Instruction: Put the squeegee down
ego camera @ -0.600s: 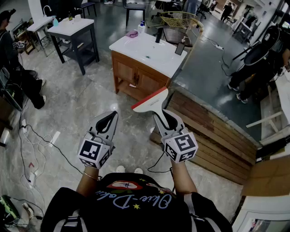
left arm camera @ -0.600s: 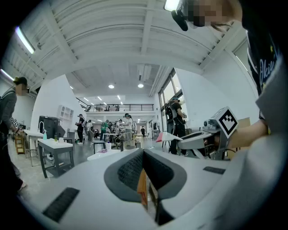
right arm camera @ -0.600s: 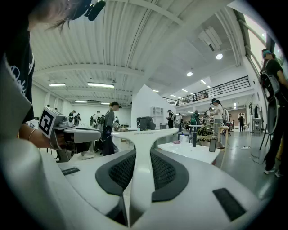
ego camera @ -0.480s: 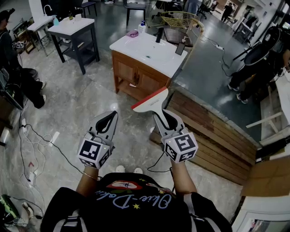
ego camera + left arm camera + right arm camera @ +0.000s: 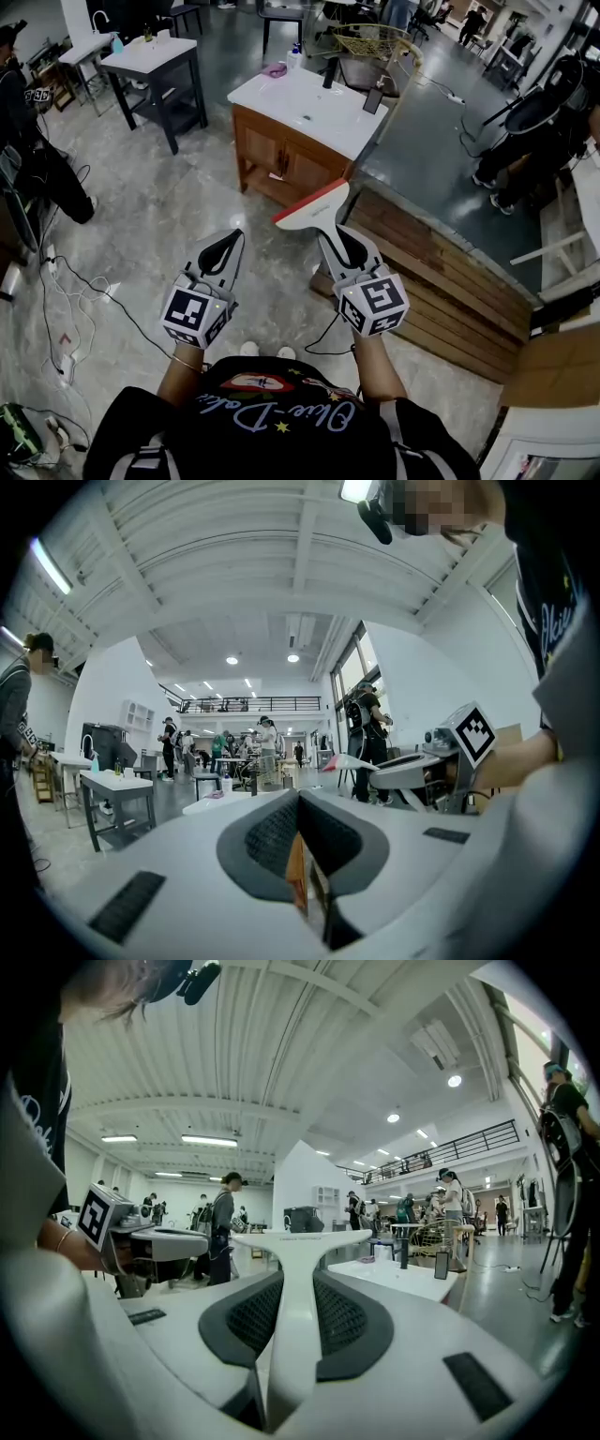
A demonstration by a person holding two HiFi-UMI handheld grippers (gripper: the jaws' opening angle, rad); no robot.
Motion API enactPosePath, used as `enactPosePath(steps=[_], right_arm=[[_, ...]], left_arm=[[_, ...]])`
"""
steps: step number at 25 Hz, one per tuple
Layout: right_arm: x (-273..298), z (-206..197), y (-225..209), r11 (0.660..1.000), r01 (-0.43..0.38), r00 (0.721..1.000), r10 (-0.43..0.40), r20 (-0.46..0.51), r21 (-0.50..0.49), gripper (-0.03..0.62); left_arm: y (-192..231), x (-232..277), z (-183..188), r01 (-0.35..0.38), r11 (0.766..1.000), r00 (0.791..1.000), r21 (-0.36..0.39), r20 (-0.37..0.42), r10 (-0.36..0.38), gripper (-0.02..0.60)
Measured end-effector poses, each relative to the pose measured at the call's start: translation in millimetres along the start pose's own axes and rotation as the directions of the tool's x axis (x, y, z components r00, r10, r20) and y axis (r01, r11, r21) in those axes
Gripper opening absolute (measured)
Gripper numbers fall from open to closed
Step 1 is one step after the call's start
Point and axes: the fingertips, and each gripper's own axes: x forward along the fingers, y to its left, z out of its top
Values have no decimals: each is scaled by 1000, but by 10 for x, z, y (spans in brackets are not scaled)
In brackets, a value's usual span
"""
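The squeegee (image 5: pixel 312 208) is white with a red blade edge, held out level in front of me above the floor. My right gripper (image 5: pixel 332 238) is shut on its handle. In the right gripper view the white handle (image 5: pixel 298 1288) runs up between the black pads to the wide head (image 5: pixel 302 1237). My left gripper (image 5: pixel 234 236) hovers to its left, shut with nothing in it; its pads (image 5: pixel 281 832) meet in a line. From the left gripper view, the squeegee (image 5: pixel 349 760) and the right gripper (image 5: pixel 419 772) show off to the right.
A wooden vanity with a white countertop (image 5: pixel 281 94) stands just ahead. A stepped wooden platform (image 5: pixel 441 272) lies to the right. A dark table (image 5: pixel 150 58) is at far left, cables (image 5: pixel 66 281) trail on the floor, and people stand at both edges.
Both grippers and the squeegee hold still. The person at the left edge has shifted a little further left.
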Motion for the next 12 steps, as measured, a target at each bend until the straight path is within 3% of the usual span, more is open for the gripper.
enactPosePath(steps=[12], right_arm=[[-109,7,-75,1000,-9,1000,9,17,3,91]], left_arm=[[-153,100,87,9,1000,1000,21,28,-9,-3]])
